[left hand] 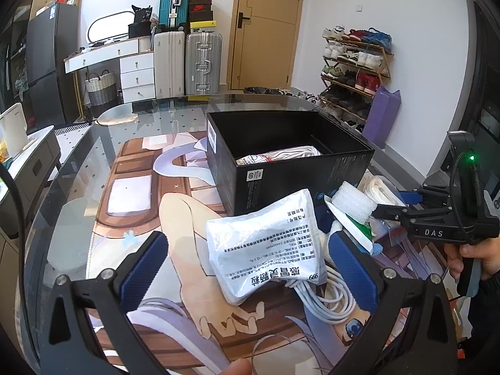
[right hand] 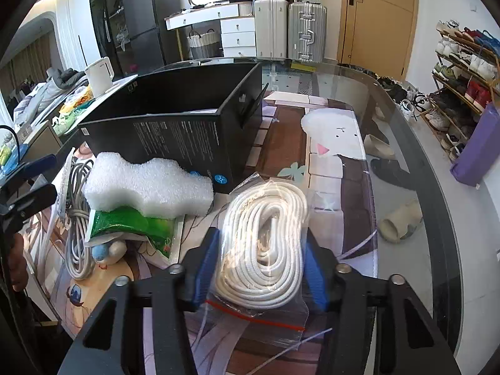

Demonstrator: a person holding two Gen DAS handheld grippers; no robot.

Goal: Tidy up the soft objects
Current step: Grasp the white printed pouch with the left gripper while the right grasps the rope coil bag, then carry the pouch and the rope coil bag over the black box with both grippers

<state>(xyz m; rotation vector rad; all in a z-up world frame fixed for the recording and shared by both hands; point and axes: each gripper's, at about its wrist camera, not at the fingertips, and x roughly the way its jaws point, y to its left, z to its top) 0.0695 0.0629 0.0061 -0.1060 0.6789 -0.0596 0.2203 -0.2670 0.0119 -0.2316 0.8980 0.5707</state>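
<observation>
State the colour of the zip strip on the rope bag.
Red, on the clear bag of white rope; clearest in the right wrist view.

White walls (left hand: 359, 47) and a tan wooden door (left hand: 265, 28) are seen at the back. Suitcases (left hand: 187, 59) are stood beside a white drawer unit (left hand: 137, 75). A dark refrigerator (left hand: 47, 59) is placed at left, a loaded shoe rack (left hand: 356, 72) at right. Daylight is reflected off the glass tabletop (left hand: 78, 162).

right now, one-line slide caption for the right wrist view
Right gripper closes on a bagged white rope coil beside the black box.
</observation>
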